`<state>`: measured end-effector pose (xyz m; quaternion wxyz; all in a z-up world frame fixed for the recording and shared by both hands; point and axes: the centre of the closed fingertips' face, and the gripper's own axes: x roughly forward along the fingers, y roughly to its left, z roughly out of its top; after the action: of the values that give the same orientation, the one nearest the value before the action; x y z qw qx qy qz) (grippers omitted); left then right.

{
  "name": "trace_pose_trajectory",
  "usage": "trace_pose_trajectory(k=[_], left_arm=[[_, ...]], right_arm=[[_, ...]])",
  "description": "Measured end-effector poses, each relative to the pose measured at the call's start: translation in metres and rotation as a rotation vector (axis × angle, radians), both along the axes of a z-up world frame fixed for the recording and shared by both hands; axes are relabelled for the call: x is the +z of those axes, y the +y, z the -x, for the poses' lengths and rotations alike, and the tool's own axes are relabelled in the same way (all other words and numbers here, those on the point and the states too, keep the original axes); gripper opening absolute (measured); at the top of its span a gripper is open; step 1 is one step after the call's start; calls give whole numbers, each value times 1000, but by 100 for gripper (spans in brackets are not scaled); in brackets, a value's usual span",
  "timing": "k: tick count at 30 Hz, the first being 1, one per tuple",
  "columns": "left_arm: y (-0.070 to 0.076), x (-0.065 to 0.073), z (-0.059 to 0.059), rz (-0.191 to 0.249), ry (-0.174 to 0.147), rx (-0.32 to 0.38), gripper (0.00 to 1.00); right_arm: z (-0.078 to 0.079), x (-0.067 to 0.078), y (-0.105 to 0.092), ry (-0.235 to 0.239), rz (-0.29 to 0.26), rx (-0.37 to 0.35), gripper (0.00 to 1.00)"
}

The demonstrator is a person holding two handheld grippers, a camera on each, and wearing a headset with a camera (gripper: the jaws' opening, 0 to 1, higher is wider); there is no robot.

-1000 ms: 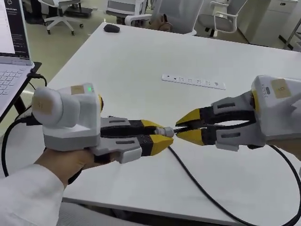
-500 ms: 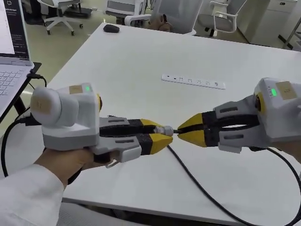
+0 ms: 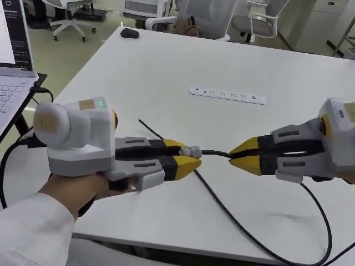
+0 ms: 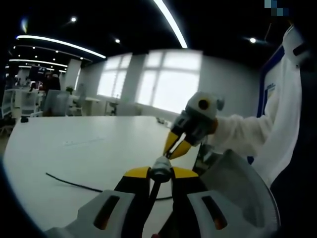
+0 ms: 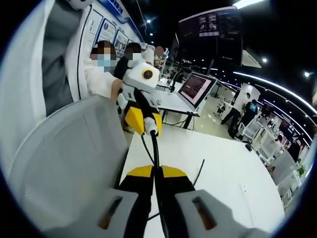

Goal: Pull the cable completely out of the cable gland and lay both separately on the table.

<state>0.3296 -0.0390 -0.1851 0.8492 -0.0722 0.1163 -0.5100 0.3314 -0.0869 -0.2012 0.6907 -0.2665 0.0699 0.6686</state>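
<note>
1. My left gripper (image 3: 191, 159) is closed tight on the cable gland (image 3: 192, 151) and holds it above the table (image 3: 166, 66).
2. My right gripper (image 3: 236, 155) is clamped on the cable (image 3: 213, 153), a little apart from the gland. A short taut stretch of cable bridges the two grippers.
3. The cable passes through the gland, and its thin free end lies on the table beyond the left gripper.
4. A power strip (image 3: 226, 95) lies well apart, farther back.

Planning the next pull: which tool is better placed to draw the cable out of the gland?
Right, probably. The right tool is shut on the cable past the gland; the left tool is shut on the gland, steadying it.
</note>
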Motion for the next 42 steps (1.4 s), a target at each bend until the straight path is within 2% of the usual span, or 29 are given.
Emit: trace_pose_trajectory(k=[17,27,32,35,38,42], left_arm=[[2,0,-3,6,11,16,17],[2,-1,-3,5,10,12,17],[0,1,-1,8,2,-1,17],[-1,2,-1,14,-3,-7,17],[-2,3,0,13,-6,-10,17],[-3,1,2,-2,-11,-19,17]], right_arm=[[-13,-22,-29,60,8,-102,3],[-10,-27,-28,89,4,-117,4],[-10,-30,-26,98,21,-127,5],[-11,-30,-25,94,31,-133,7],[-9,-24,-19,84,23,-126,15],[-4,-8,-6,65,-11,-90,15]])
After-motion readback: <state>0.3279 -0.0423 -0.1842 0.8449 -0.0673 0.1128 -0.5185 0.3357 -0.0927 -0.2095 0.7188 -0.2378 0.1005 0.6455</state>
